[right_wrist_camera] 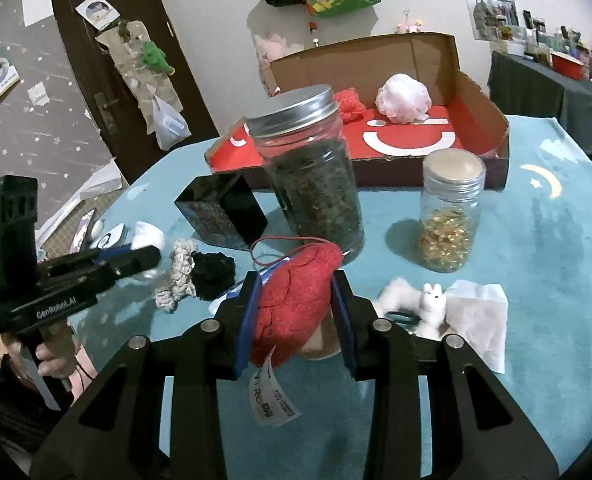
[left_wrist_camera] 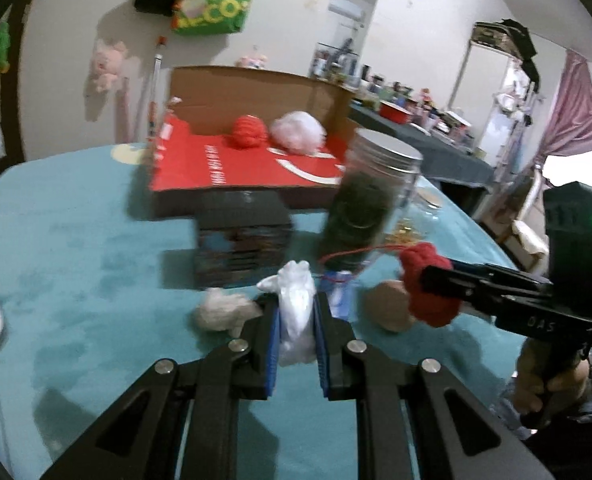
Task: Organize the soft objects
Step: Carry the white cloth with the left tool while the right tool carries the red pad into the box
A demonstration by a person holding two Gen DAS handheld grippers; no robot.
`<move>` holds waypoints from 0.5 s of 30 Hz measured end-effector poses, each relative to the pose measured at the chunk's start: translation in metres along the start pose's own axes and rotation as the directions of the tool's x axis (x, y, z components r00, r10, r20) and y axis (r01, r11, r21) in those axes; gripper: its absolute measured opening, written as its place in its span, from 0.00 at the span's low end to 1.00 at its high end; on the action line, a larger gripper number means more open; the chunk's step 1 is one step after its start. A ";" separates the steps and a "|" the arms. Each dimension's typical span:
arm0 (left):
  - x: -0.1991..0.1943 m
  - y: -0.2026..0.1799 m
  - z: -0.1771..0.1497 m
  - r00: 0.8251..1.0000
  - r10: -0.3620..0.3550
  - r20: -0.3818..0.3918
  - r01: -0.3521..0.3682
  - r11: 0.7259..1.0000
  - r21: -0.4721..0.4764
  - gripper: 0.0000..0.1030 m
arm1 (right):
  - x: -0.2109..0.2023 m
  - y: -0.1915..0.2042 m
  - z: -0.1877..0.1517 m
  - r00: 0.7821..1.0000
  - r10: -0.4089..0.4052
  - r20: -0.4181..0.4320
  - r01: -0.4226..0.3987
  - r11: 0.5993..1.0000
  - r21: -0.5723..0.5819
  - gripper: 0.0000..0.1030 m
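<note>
Right now each tool is clamped on a soft thing. The left tool (left_wrist_camera: 296, 316) has its blue pads pressed against a white soft piece (left_wrist_camera: 294, 316), which stands up between them and shows above the teal desk (left_wrist_camera: 76, 264). The right tool (right_wrist_camera: 296, 304) grips a red knitted toy (right_wrist_camera: 292, 300) by its sides; a red cord loops off the top of the toy and a paper tag (right_wrist_camera: 274, 400) hangs below it.

Just beside the left tool, on the desk, lie a pale crocheted scrunchie (right_wrist_camera: 178, 276) and a black fluffy scrunchie (right_wrist_camera: 212, 274), the two touching. To the right of the right tool lie a small white plush animal (right_wrist_camera: 415, 300) and a white folded cloth (right_wrist_camera: 475, 312).

Farther back stand a tall glass jar (right_wrist_camera: 315, 184) with a metal lid and dark contents, a smaller jar (right_wrist_camera: 449, 216) with golden pieces inside, and a black box (right_wrist_camera: 222, 210). Behind them sits an open cardboard box (right_wrist_camera: 479, 100) with a red floor; inside it rest a red knitted ball (right_wrist_camera: 349, 104) and a pale pink puff (right_wrist_camera: 403, 98), near each other at the back.

A hand (right_wrist_camera: 56, 360) holds the left tool's handle at the lower left of the right wrist view.
</note>
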State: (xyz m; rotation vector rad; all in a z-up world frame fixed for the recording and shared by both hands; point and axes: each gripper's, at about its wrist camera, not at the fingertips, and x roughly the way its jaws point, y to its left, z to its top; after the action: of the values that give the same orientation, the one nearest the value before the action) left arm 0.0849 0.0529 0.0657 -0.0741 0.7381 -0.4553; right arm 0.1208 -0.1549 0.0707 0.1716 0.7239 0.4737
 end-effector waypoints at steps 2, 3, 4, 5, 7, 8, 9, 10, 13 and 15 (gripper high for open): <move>0.006 -0.008 0.000 1.000 -0.028 -0.009 0.028 1.000 0.009 0.16 | -0.003 -0.004 0.001 1.000 0.012 0.001 -0.012 1.000 0.008 0.33; 0.010 -0.012 0.001 0.999 -0.042 -0.015 0.043 0.999 0.014 0.16 | -0.004 -0.005 0.001 1.000 0.015 0.003 -0.015 1.000 0.009 0.33; 0.013 -0.015 0.001 0.998 -0.051 -0.022 0.051 0.999 0.017 0.16 | -0.004 -0.007 0.001 1.000 0.016 0.004 -0.016 1.000 0.009 0.33; 0.016 -0.019 0.000 0.998 -0.062 -0.030 0.063 0.998 0.019 0.16 | -0.005 -0.008 0.002 1.000 0.018 0.004 -0.018 1.000 0.009 0.33; 0.022 -0.024 0.001 0.995 -0.084 -0.044 0.085 0.996 0.017 0.16 | -0.005 -0.011 0.003 1.000 0.022 0.005 -0.023 1.000 0.013 0.32; 0.025 -0.026 0.001 0.994 -0.093 -0.052 0.094 0.995 0.015 0.16 | -0.005 -0.012 0.003 1.000 0.030 0.003 -0.030 0.999 0.018 0.33; 0.028 -0.027 0.001 0.993 -0.102 -0.058 0.103 0.995 0.013 0.16 | -0.005 -0.013 0.004 0.999 0.034 0.003 -0.034 0.999 0.021 0.33; 0.030 -0.028 0.001 0.992 -0.108 -0.063 0.109 0.994 0.013 0.16 | -0.004 -0.015 0.004 0.999 0.038 0.002 -0.038 0.999 0.023 0.33; 0.036 -0.031 0.003 0.990 -0.118 -0.074 0.119 0.993 0.013 0.16 | -0.003 -0.017 0.004 0.999 0.045 -0.005 -0.045 0.999 0.025 0.33; 0.038 -0.032 0.003 0.989 -0.122 -0.080 0.124 0.992 0.011 0.16 | -0.002 -0.017 0.005 0.999 0.050 -0.009 -0.050 0.998 0.024 0.33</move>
State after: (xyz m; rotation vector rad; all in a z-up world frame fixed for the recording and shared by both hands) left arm 0.0994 0.0079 0.0510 -0.0876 0.8109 -0.5844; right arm 0.1288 -0.1709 0.0699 0.2099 0.7364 0.5138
